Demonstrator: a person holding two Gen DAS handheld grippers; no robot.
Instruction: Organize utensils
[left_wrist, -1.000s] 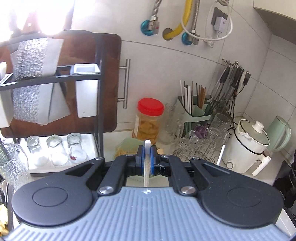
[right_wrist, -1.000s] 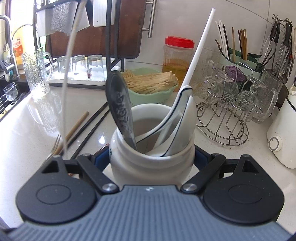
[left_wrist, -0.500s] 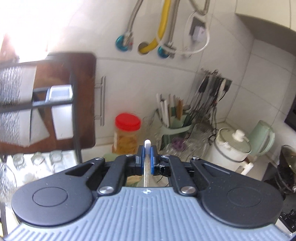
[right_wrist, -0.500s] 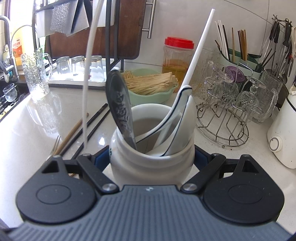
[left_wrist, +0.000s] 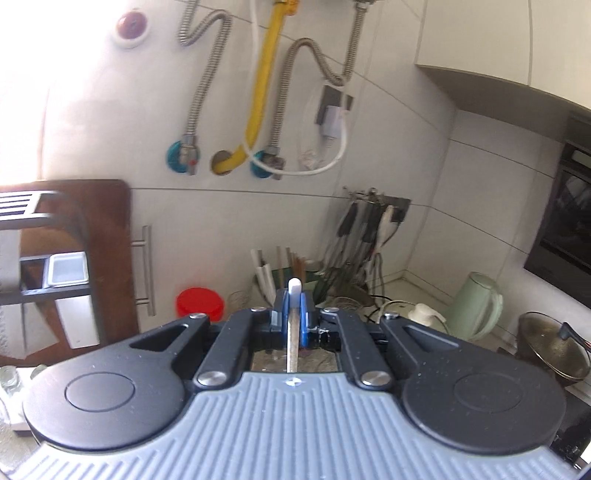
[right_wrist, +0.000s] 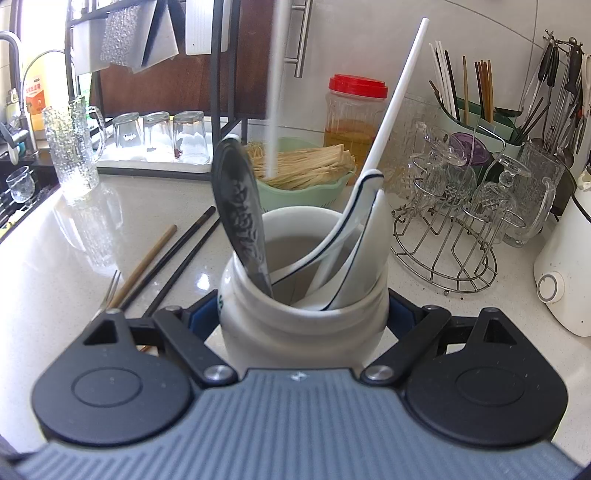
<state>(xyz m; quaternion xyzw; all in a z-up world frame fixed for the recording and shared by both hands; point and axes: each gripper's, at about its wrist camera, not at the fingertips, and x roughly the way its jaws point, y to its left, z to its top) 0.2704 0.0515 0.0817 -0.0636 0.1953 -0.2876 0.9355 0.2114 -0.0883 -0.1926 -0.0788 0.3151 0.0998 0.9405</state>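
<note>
Since a second ago my left gripper has climbed and tipped upward: the counter and green bowl that filled its lower view have dropped away, and the wall pipes now take up the top. In the right wrist view the long white chopstick it carries has swept from the left edge across to hang blurred over the pale green bowl of straw-coloured sticks, just behind the jar. My right hand has not budged.

The left fingers are pressed together on that white chopstick, its rounded tip poking up between the blue pads. The right gripper stands with its jaws pinching the white ceramic jar on the counter; inside are a dark patterned spoon, two white ceramic spoons and another white chopstick leaning right.

I judge I am mid-carry, bringing the chopstick to the jar. Next I must bring its lower end over the jar's mouth and lower it into the gap between the dark spoon and the white ones.

Room is tight there; the leaning handles could be knocked. Left of the jar, loose dark and wooden chopsticks and a small fork lie on the white counter; the wire glass rack crowds the right.
</note>
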